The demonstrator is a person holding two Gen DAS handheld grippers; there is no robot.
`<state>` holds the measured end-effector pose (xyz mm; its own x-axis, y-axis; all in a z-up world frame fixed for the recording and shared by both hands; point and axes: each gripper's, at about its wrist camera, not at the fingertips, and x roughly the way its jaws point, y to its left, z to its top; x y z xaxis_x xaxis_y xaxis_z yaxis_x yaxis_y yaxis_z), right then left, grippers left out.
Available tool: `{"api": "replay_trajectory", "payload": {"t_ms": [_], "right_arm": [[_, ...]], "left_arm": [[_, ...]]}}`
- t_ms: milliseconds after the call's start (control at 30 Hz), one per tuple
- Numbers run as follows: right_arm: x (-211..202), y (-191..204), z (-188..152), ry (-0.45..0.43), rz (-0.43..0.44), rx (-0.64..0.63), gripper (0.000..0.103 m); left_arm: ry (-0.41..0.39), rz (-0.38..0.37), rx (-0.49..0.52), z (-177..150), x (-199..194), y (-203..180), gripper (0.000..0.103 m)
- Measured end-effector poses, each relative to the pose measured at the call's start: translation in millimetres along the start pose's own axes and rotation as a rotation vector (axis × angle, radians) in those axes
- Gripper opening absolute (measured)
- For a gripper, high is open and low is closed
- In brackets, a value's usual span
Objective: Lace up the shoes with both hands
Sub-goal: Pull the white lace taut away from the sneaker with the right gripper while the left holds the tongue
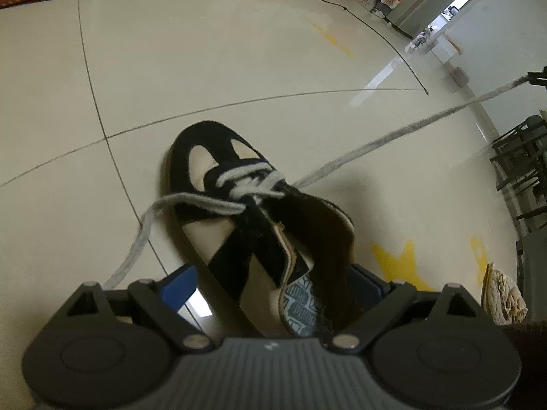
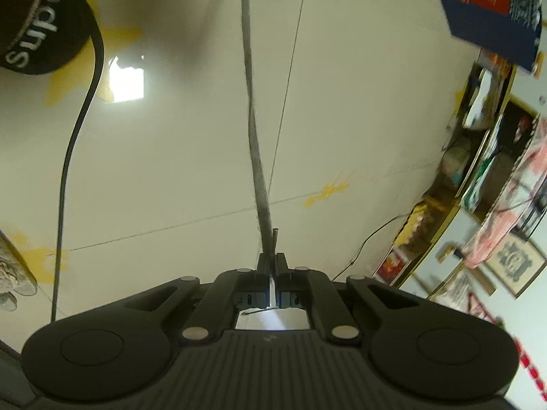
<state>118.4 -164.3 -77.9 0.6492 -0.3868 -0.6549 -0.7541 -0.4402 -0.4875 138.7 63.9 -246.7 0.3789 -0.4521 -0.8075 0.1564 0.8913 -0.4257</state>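
A black and cream shoe (image 1: pixel 218 212) lies on the tiled floor (image 1: pixel 239 61) between the left fingers, while the right fingers pull one lace end tight.

The shoe points away from the left gripper (image 1: pixel 273 294), its heel end sitting between the two blue-tipped fingers (image 1: pixel 180 283), which stand wide apart around it; whether they press on its sides cannot be told. The grey lace (image 1: pixel 249 177) crosses the front eyelets only. One end (image 1: pixel 136 239) droops loose over the near side onto the floor and runs back beside the left finger. The other end (image 2: pixel 254 130) stretches straight and taut off toward the right gripper (image 2: pixel 271 261), whose fingers are closed on it just behind its dark tip (image 2: pixel 274 234).
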Motion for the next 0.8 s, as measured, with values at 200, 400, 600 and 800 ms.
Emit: {"api": "replay_trajectory", "payload": {"t_ms": [200,400,600,800], "right_arm": [[-21,-20,5,-0.093,-0.087,-0.028,0.003],[-29,-33,16,-0.137,-0.128,-0.094,0.003],[-44,-42,30,-0.222,-0.144,-0.100,0.003],[-29,-47,58,-0.303,-0.068,-0.107,0.003]], "left_arm": [[-0.016,0.001,0.018,4,-2,-5,0.095],[-0.029,-0.003,0.025,5,-5,-7,0.095],[-0.025,-0.008,0.013,5,-6,-3,0.095],[-0.023,-0.020,-0.007,5,-4,5,0.095]]}}
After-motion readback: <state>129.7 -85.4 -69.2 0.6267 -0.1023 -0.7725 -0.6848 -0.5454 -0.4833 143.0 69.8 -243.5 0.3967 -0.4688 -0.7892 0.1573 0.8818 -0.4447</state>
